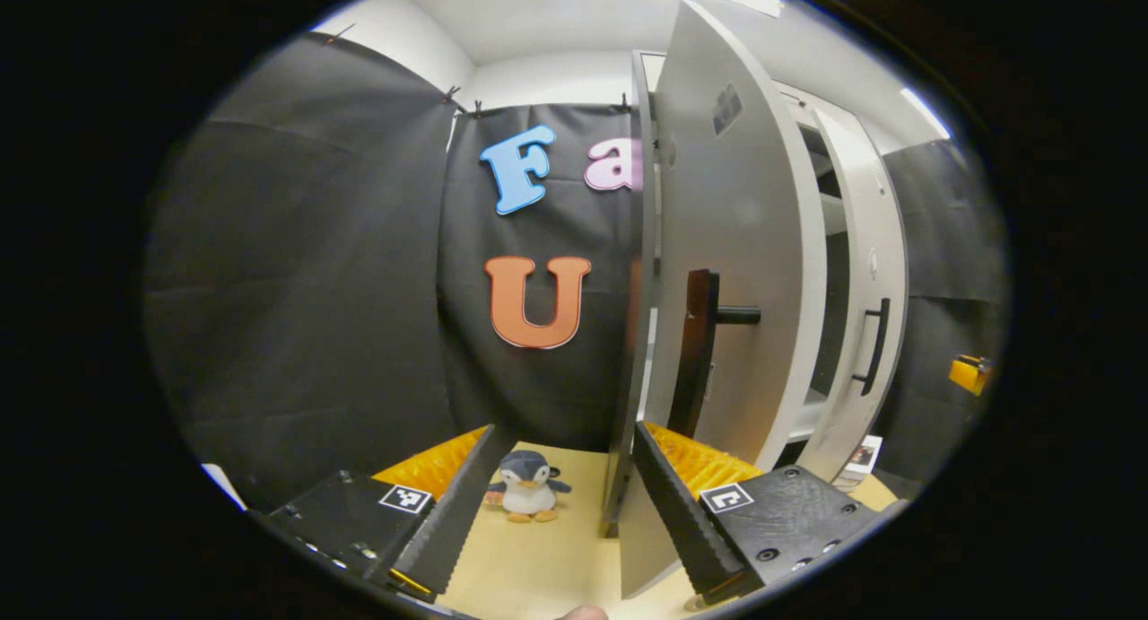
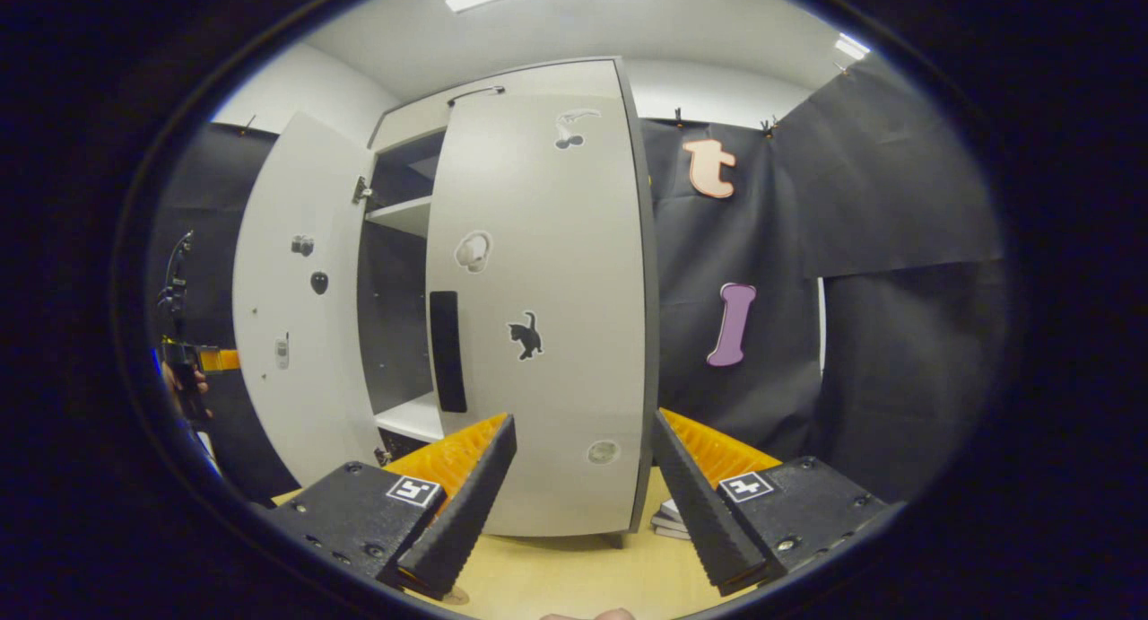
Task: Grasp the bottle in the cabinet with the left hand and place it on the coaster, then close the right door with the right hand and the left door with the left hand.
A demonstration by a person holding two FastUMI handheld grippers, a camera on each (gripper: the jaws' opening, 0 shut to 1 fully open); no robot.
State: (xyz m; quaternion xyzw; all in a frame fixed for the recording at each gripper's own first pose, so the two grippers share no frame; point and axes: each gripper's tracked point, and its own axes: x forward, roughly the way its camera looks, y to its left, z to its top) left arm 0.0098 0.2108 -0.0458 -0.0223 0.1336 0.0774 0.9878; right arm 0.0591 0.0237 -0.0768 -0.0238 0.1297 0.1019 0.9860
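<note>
The white cabinet's left door (image 1: 735,243) stands wide open right in front of my left gripper (image 1: 556,530). I see it almost edge-on, and its dark handle (image 1: 704,351) sticks out toward the right. The door's lower edge falls between my open left fingers, nearer the right one. Beyond it, the right door (image 1: 865,315) with its black handle (image 1: 874,346) is ajar. In the right gripper view the right door (image 2: 538,333) fills the middle, close ahead of my open right gripper (image 2: 583,503). The left door (image 2: 287,333) swings out on the left, and bare shelves (image 2: 399,216) show in the gap.
A small penguin plush (image 1: 527,485) sits on the wooden table (image 1: 538,566) left of the open door. Flat papers (image 2: 668,517) lie by the cabinet's right foot. A hand (image 2: 184,382) holding the other gripper is at the far left of the right gripper view.
</note>
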